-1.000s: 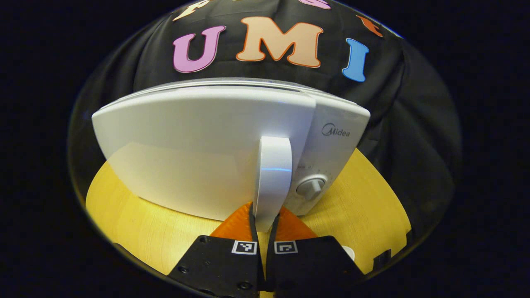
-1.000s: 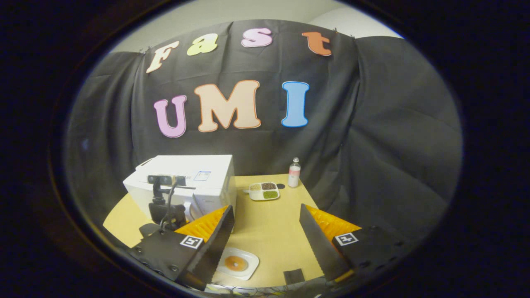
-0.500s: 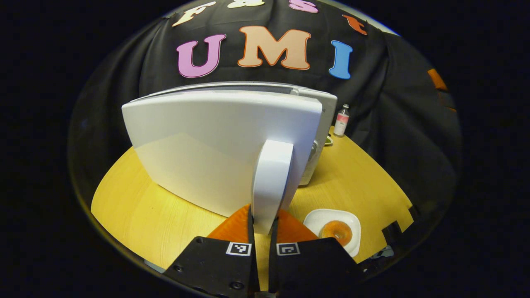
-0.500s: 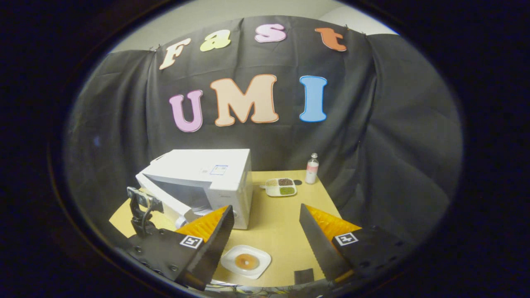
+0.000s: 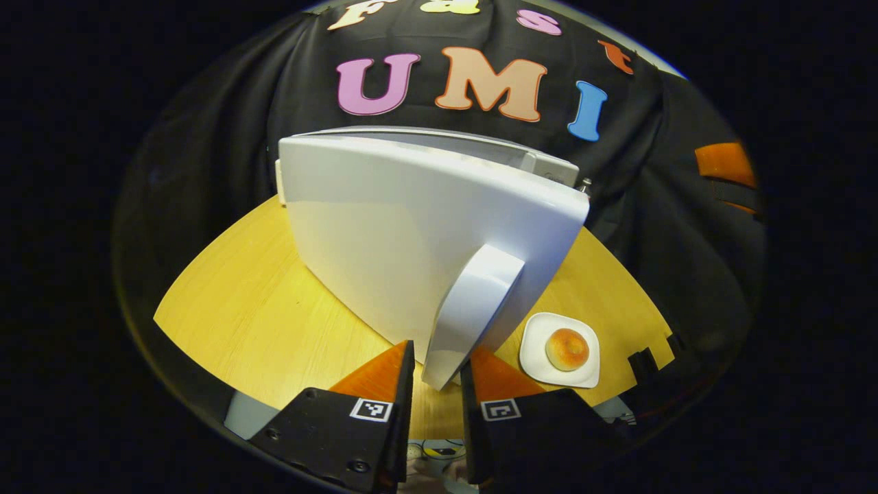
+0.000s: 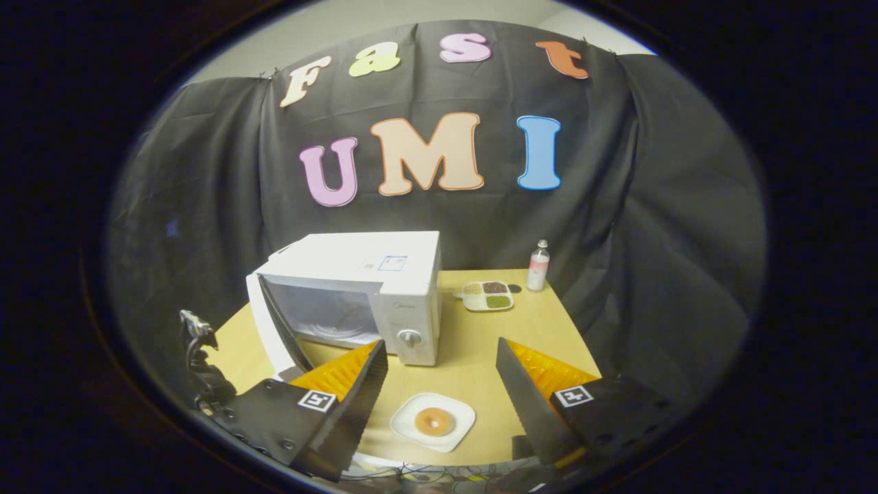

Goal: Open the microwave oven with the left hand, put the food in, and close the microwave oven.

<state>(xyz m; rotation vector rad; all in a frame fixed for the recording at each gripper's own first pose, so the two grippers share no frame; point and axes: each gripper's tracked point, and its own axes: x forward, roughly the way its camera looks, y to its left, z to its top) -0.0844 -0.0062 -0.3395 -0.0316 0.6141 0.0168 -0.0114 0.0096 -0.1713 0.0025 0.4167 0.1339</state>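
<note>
In the left gripper view, the left gripper (image 5: 437,374) straddles the handle (image 5: 473,309) of the swung-open microwave door (image 5: 411,226), fingers slightly apart from it, seemingly releasing. In the right gripper view, the right gripper (image 6: 439,391) hangs spread and empty above the bun (image 6: 433,420) on its white plate (image 6: 411,429), near the microwave (image 6: 384,288), likely poised for pickup.

Left gripper view: mounted on the left tool (image 5: 437,363), set very close against the microwave door (image 5: 411,226), facing its outer face. Right gripper view: set back and higher, facing the microwave (image 6: 370,288) front across the worktop (image 6: 480,350). Shared: door, doughnut plate (image 6: 433,421).
</note>
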